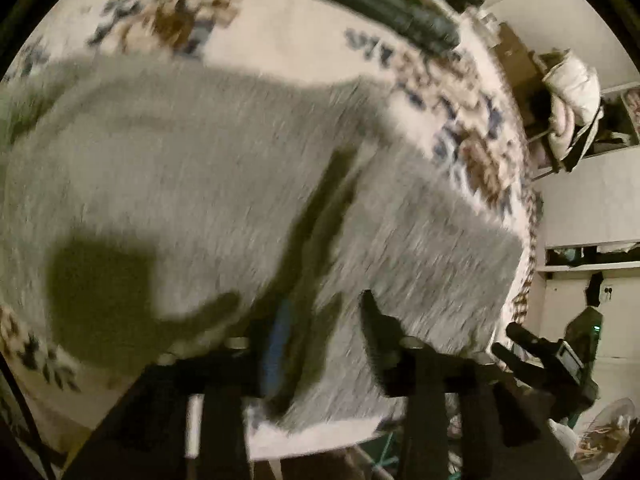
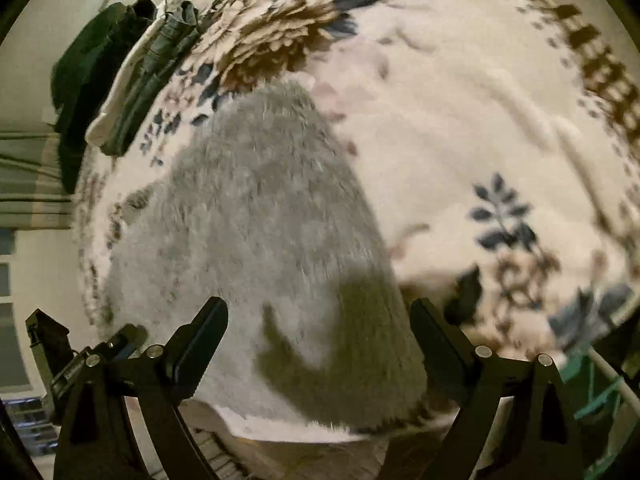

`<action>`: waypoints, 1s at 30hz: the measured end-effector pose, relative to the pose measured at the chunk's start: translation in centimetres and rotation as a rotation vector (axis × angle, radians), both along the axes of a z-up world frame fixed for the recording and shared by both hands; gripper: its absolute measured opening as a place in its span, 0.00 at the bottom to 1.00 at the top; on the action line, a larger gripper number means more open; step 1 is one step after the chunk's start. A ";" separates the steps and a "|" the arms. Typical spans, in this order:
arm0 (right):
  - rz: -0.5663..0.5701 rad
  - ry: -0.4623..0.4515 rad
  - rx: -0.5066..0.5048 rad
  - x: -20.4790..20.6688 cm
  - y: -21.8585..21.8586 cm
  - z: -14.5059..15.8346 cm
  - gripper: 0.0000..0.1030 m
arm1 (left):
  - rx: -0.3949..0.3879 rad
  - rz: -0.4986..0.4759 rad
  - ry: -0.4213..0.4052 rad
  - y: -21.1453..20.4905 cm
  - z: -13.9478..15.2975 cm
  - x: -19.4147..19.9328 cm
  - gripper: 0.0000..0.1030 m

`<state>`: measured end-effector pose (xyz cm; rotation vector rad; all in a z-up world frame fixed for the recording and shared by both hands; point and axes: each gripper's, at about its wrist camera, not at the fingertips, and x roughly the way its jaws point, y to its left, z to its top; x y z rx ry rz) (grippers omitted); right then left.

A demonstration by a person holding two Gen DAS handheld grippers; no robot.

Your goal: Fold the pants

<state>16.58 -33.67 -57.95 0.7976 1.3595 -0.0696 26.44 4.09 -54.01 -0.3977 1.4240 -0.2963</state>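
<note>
Grey fleece pants [image 2: 276, 240] lie spread flat on the flowered bedspread [image 2: 460, 120], near its edge, with a seam running down the middle in the left view. No fold looks to be in hand yet, by my reckoning. Right gripper [image 2: 320, 320] hovers just over the near end, fingers [image 2: 208, 328] wide apart and empty. Left gripper [image 1: 320, 344] also sits spread over the cloth, clamping nothing I can make out through the blur. Next, each needs to close on an edge before lifting.
</note>
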 end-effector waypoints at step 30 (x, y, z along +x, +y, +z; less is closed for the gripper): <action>0.266 -0.056 -0.254 10.4 4.7 3.8 0.88 | 0.018 0.154 -0.128 2.9 2.5 0.3 1.00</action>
